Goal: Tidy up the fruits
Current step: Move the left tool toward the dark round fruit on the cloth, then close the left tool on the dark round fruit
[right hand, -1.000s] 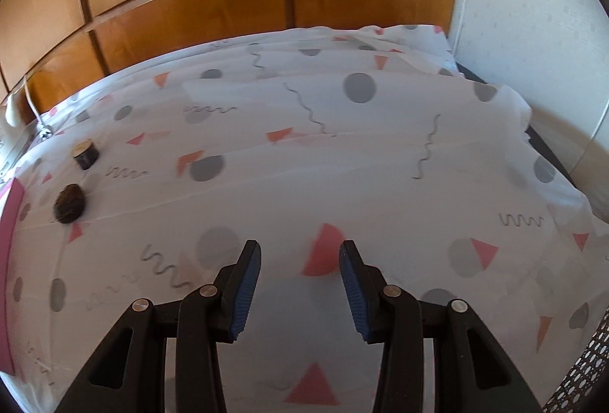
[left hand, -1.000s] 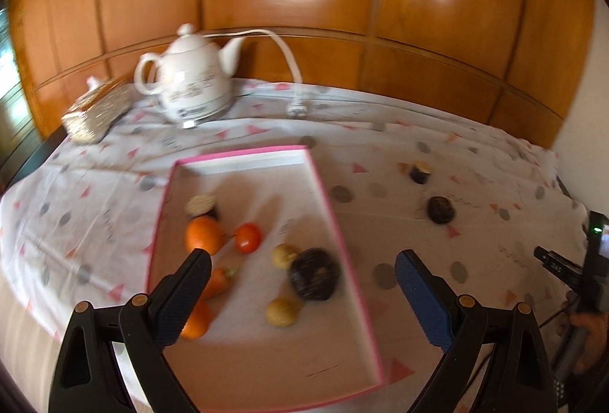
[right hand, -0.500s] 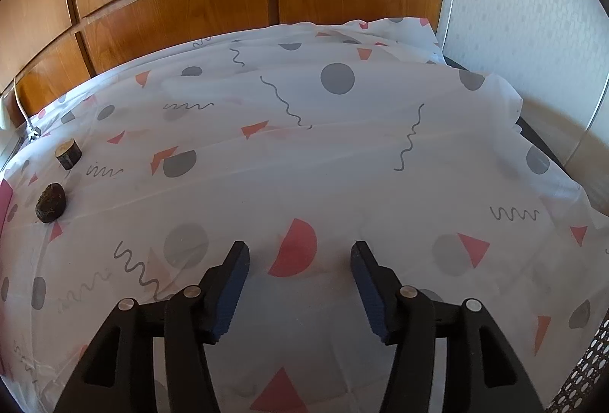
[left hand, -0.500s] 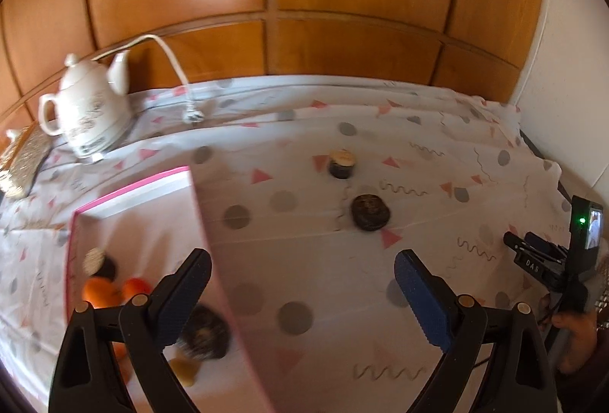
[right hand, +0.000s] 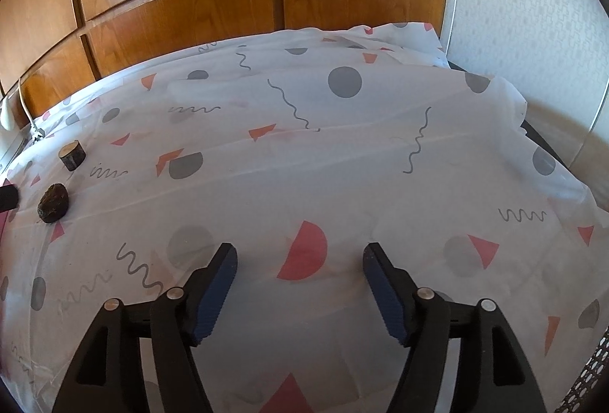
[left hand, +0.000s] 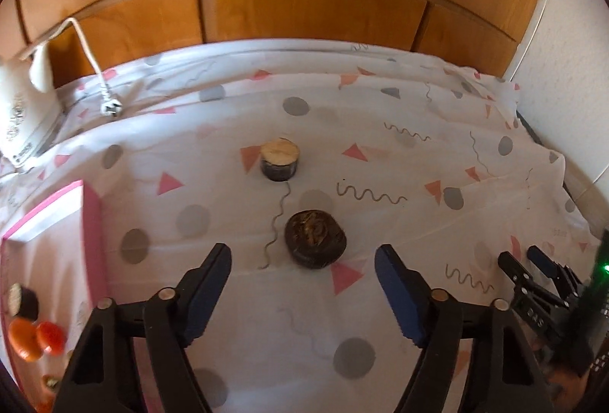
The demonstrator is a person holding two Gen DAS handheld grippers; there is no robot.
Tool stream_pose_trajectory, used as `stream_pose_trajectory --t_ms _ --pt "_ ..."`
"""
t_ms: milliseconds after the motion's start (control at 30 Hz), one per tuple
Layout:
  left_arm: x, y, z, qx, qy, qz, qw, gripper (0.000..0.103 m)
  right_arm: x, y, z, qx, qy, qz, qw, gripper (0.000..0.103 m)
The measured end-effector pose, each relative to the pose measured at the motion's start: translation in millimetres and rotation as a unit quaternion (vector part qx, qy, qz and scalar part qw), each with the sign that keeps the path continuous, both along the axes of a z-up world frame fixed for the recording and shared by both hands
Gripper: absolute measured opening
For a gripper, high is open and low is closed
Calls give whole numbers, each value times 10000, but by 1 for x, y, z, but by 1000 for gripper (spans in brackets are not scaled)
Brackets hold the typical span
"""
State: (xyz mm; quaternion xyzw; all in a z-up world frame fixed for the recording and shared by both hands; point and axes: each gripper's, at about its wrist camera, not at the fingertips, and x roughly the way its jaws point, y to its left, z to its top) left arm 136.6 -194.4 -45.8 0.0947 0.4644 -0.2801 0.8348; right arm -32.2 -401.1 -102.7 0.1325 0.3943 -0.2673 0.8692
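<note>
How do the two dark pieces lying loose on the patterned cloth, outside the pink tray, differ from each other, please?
The nearer dark lump is rounded and rough, dark all over; the farther dark disc is a short cylinder with a flat, pale top. The lump sits just ahead of the open left gripper, between its fingers' line; the disc lies beyond it. Both rest on the cloth, untouched, outside the tray.

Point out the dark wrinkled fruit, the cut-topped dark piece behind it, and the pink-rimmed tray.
dark wrinkled fruit (left hand: 315, 238), left wrist view, middle of its top.
cut-topped dark piece (left hand: 279, 160), left wrist view, on its pale cut face.
pink-rimmed tray (left hand: 93, 222), left wrist view, on its right wall.
</note>
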Motion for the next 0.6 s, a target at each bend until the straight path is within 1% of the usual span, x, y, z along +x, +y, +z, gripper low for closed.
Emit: stream_pose_trajectory --t_ms 200,333,500,533,600 --pt "11 -17 -17 67 127 17 9999 75 0 1 0 5 -20 14 10000 73" --pt "18 -21 -27 128 190 118 9997 74 0 2 0 -2 -31 16 10000 74" --pt "24 -23 -41 189 316 291 9989 66 0 2 0 -6 -53 24 10000 74" --pt "24 -23 -41 183 270 303 9990 66 0 2 0 -5 -59 23 10000 74" --pt "23 -24 -42 217 195 322 9991 59 -1 2 0 -2 -69 21 10000 74"
